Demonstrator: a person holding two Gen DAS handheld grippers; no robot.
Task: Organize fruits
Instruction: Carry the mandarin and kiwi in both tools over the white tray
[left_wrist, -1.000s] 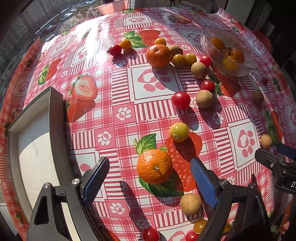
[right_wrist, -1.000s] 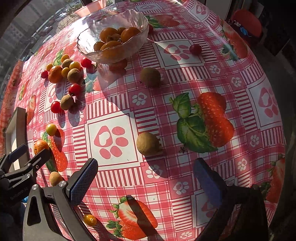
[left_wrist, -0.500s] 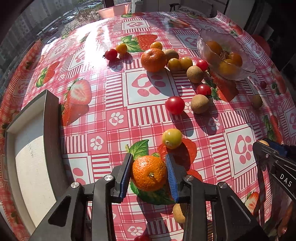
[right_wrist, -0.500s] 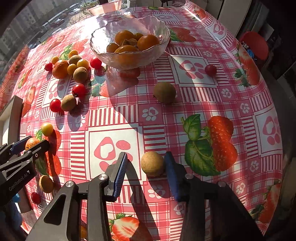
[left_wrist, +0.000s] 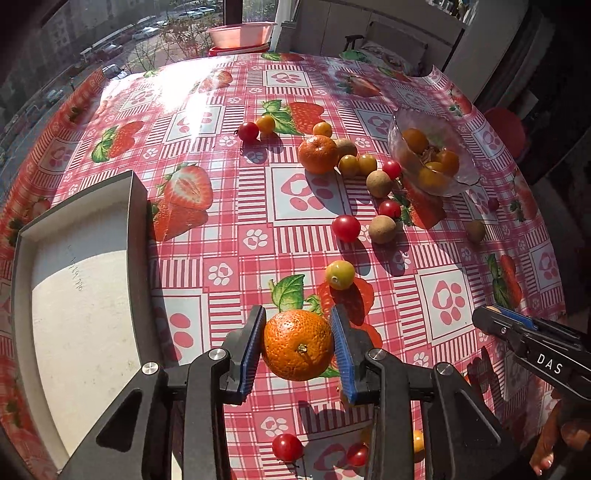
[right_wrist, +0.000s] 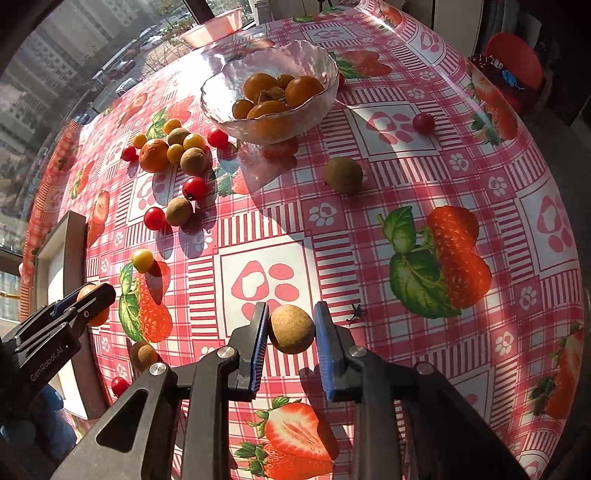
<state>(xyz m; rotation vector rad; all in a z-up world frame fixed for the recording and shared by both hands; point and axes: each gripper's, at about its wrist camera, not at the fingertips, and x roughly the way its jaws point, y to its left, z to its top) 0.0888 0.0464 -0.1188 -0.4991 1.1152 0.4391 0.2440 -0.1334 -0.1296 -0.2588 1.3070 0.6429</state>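
My left gripper (left_wrist: 298, 343) is shut on an orange mandarin (left_wrist: 298, 345) and holds it just above the strawberry-print tablecloth, right of a grey tray (left_wrist: 136, 221). My right gripper (right_wrist: 291, 330) has a brown longan (right_wrist: 291, 328) between its blue pads; its jaws are closing and both pads touch the fruit. A glass bowl (right_wrist: 221, 107) with several orange-yellow fruits stands at the far side. Loose fruit lies between the grippers and the bowl: a second mandarin (left_wrist: 318, 154), cherry tomatoes (left_wrist: 346, 228) and longans (left_wrist: 384, 229).
The white-floored grey tray (right_wrist: 75, 240) sits at the table's left edge. A pink basin (left_wrist: 242, 33) stands beyond the far edge, by a window. A lone longan (right_wrist: 343, 175) and a dark red tomato (right_wrist: 424, 123) lie right of the bowl. A person's fingers (left_wrist: 543, 465) show at lower right.
Both grippers went from wide open to closed on fruit: the left on the mandarin, which has risen off the cloth, the right on the longan.
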